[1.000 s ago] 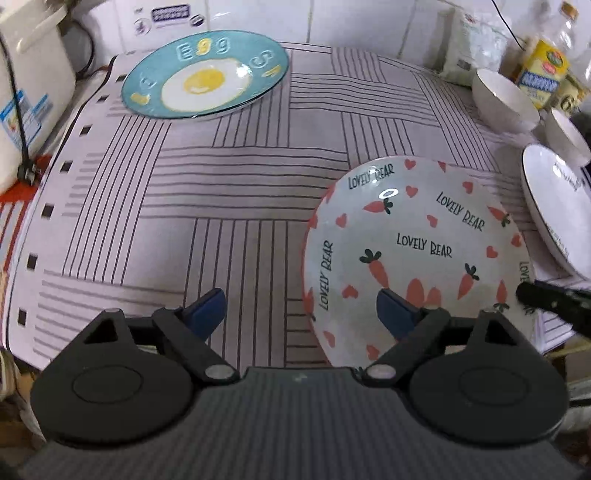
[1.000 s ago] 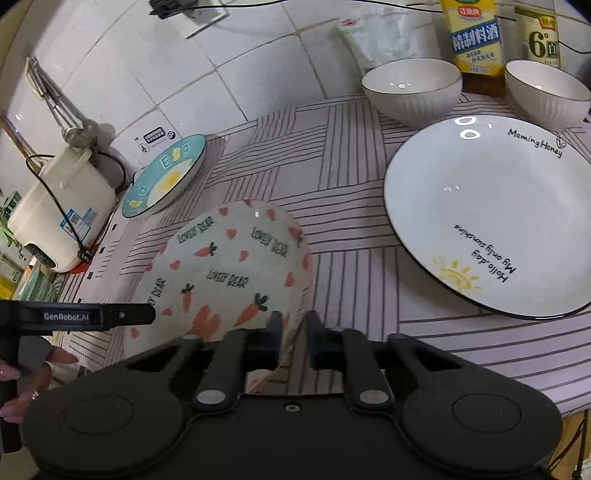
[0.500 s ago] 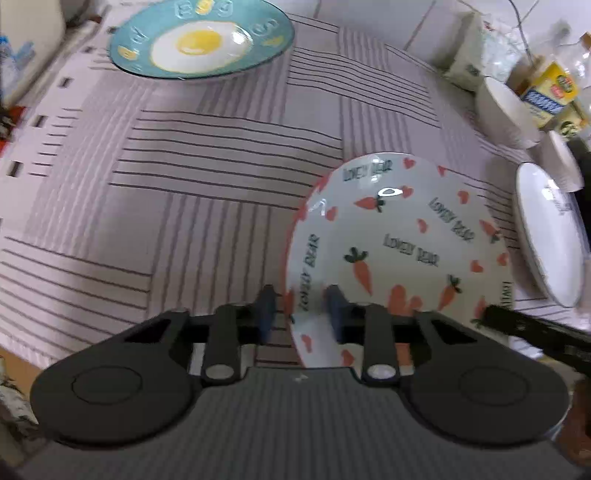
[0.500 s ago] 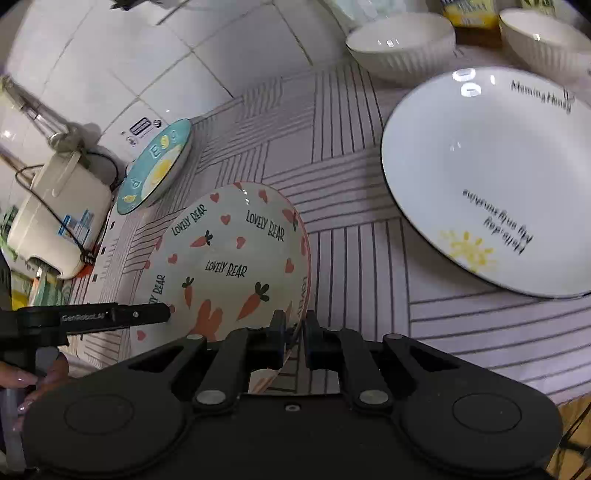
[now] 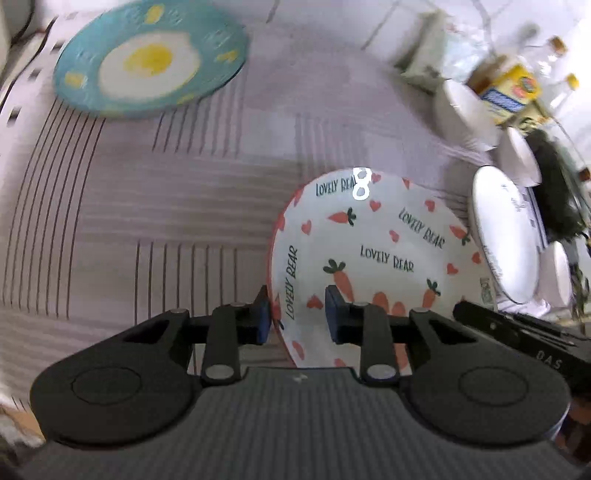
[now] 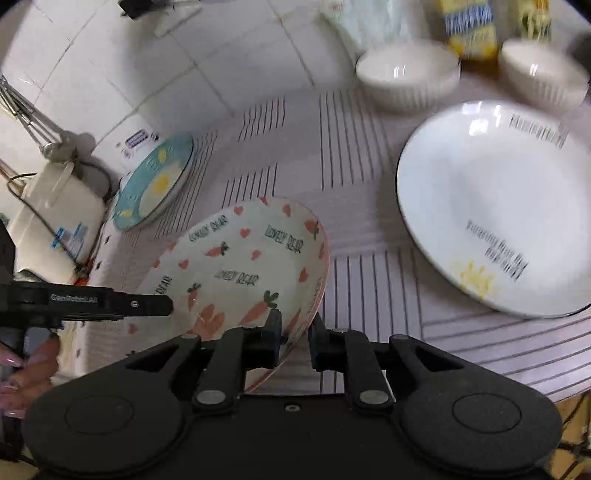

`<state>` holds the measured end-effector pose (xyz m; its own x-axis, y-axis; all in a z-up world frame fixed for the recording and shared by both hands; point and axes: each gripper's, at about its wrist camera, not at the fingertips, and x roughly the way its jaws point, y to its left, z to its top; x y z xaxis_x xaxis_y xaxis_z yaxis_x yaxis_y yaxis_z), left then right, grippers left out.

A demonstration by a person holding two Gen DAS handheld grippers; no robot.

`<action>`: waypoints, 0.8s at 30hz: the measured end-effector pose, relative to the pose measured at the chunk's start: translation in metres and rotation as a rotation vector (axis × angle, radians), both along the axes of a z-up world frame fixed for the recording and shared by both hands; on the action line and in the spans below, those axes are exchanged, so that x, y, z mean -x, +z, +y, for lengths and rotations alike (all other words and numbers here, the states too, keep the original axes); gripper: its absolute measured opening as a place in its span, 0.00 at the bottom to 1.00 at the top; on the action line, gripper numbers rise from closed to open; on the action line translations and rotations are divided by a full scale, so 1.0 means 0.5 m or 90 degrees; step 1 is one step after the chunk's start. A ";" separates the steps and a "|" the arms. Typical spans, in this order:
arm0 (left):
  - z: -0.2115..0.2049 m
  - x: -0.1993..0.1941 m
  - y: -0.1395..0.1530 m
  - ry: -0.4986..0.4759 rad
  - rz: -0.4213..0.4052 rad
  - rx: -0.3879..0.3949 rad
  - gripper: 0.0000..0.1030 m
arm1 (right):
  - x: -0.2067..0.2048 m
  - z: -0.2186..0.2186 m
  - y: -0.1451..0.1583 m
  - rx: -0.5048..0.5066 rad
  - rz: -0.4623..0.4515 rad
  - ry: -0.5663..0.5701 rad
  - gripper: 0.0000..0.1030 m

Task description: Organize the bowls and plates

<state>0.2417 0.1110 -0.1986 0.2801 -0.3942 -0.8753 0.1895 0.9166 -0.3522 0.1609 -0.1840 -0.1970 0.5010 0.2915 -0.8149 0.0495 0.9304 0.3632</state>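
Note:
The carrot-and-heart "Lovely Bear" plate (image 5: 376,254) is lifted off the striped tablecloth and tilted. My left gripper (image 5: 295,317) is shut on its near left rim. My right gripper (image 6: 295,332) is shut on its near right rim; the plate shows in the right wrist view (image 6: 236,269) too. A blue fried-egg plate (image 5: 147,62) lies at the far left, also in the right wrist view (image 6: 155,184). A large white plate with a sun and writing (image 6: 491,206) lies to the right. Two white ribbed bowls (image 6: 406,77) (image 6: 539,74) stand behind it.
Yellow-labelled bottles (image 6: 469,26) and a white bag (image 6: 365,18) stand against the tiled wall at the back. A white appliance with a cord (image 6: 55,218) stands at the left edge. The table's front edge runs just below the grippers.
Both grippers have raised the carrot plate off the cloth and tilted it. A second ago the left gripper was open beside the plate; it closed on the rim.

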 end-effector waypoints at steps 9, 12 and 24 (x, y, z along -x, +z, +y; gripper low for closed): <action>-0.023 -0.085 0.096 -0.095 -0.077 0.008 0.26 | -0.065 -0.006 0.095 0.034 -0.090 -0.019 0.19; -0.017 -0.114 0.100 -0.121 -0.075 0.011 0.26 | -0.096 -0.011 0.094 0.018 -0.099 -0.020 0.19; -0.013 -0.236 0.059 -0.116 -0.017 0.004 0.27 | -0.208 -0.008 0.071 0.024 -0.075 0.010 0.19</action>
